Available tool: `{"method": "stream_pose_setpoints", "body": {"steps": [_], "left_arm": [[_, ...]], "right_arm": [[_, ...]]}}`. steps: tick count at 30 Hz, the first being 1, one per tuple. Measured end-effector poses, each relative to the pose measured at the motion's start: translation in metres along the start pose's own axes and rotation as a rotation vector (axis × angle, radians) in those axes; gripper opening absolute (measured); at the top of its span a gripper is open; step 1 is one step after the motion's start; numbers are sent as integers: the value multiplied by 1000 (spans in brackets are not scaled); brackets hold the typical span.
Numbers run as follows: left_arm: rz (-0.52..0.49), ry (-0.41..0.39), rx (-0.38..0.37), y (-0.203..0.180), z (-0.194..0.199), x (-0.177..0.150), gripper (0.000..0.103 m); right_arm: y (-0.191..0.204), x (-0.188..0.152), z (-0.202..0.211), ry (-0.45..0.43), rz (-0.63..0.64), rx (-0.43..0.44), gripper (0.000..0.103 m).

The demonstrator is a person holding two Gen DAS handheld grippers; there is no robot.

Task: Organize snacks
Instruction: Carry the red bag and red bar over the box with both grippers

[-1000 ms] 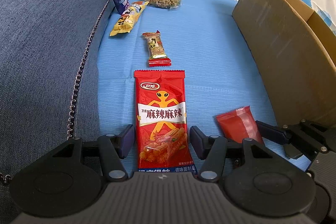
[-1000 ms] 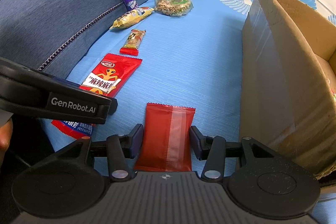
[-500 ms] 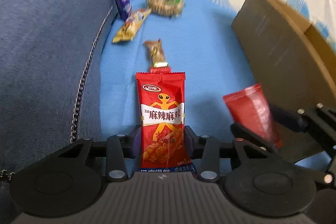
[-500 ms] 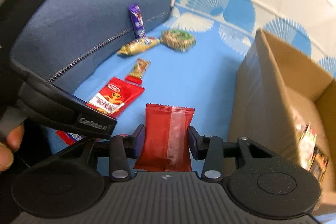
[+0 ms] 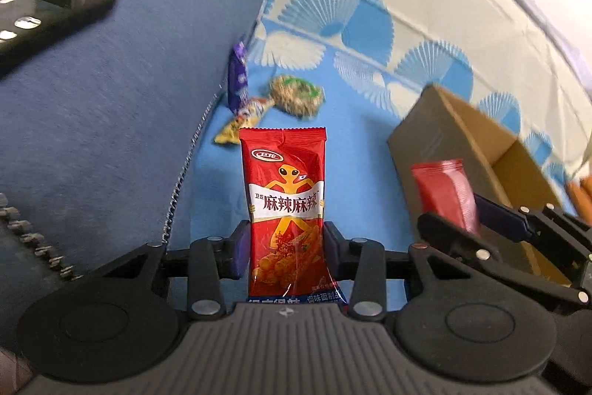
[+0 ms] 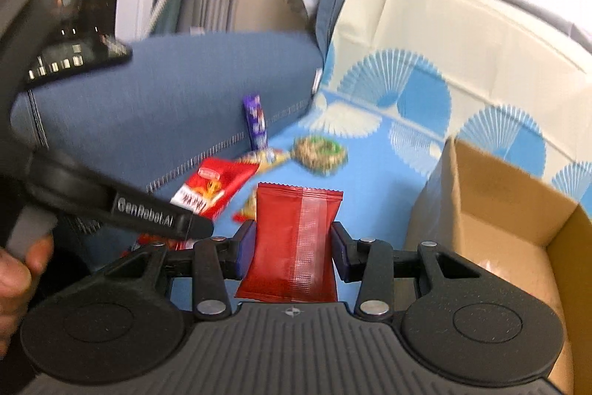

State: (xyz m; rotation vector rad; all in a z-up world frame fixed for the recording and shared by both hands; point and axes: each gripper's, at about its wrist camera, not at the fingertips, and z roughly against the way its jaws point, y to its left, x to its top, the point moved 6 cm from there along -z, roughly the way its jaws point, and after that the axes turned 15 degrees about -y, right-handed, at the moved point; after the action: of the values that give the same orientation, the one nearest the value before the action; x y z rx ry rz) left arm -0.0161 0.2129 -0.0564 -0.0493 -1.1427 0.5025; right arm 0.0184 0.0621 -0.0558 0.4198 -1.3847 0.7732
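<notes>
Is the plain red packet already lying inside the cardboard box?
No: the plain red packet is clamped between the right gripper's fingers, beside the cardboard box, not inside it.

Left claw [image 5: 285, 248] clamping red snack packet [image 5: 284, 195], cardboard box [image 5: 477, 150] right

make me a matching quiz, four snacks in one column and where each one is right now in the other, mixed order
Things:
1. alien packet
2. plain red packet
3. purple bar
4. round seed cake

Places:
A. lying flat on the blue sheet
B. leaning against the blue cushion
C. in the right gripper
D. in the left gripper

Pairs: 1-D, 2-C, 3-B, 4-A
</notes>
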Motion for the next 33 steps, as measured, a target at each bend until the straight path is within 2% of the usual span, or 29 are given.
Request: {"method": "stream_pose_setpoints", "body": {"steps": [7, 13, 17, 20, 24, 28, 33], "left_arm": [[118, 21, 45, -11, 26, 19, 44], [151, -7, 42, -67, 18, 68, 44], [137, -34, 2, -123, 0, 94, 44], [134, -33, -49, -168, -17, 104, 44], [108, -30, -107, -226, -39, 107, 44], [79, -21, -170, -273, -52, 102, 44], [48, 2, -199, -300, -65, 94, 44]], "right_arm": [[-31, 37, 20, -133, -91, -14, 44], [-86, 66, 35, -223, -226, -107, 44], [-139, 61, 34, -184, -356, -251, 44], [-186, 44, 36, -122, -484, -362, 45], [-229, 19, 42, -54, -565, -479, 45], [-255, -1, 52, -18, -642, -537, 45], [-268, -13, 58, -4, -681, -567, 44]]}}
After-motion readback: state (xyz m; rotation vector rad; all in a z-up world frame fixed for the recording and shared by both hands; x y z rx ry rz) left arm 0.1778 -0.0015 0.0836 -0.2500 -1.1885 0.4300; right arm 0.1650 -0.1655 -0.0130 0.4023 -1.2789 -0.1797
